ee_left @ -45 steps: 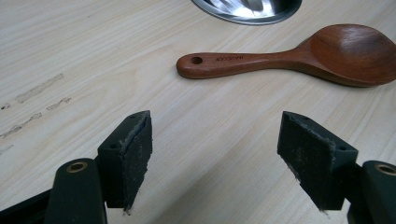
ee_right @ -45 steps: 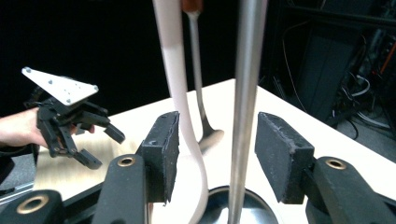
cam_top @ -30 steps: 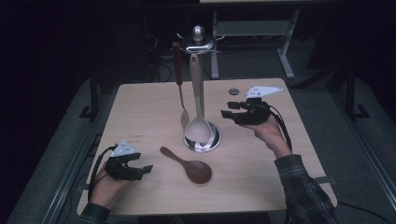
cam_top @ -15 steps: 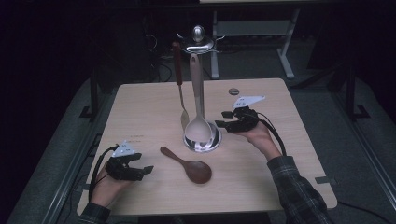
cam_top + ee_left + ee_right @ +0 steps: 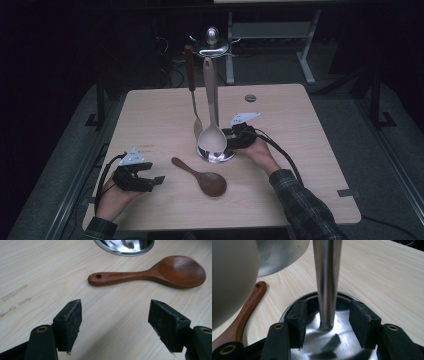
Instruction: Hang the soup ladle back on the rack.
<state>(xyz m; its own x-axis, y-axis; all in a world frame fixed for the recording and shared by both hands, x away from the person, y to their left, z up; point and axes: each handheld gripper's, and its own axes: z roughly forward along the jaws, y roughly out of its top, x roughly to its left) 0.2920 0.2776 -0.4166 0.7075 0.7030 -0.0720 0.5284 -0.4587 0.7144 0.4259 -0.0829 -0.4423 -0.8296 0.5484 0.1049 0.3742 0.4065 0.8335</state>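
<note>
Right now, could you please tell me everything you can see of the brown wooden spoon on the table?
The wooden spoon is dark reddish-brown, smooth and glossy, with a broad shallow bowl and a short handle with a hanging hole at its end. It lies flat on the pale table, just in front of the rack's shiny round base. Nothing grips or touches it.

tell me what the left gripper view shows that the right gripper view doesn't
Left gripper view: the whole wooden spoon, bowl included, lying flat on the table ahead of the open left gripper.

Right gripper view: the stand's steel pole rising between the right gripper jaws, which do not touch it, and the pale ladle bowl hanging close at the left.

Both: the stand's shiny round base, the wooden spoon's handle with its hole, and the light wood tabletop.
</note>
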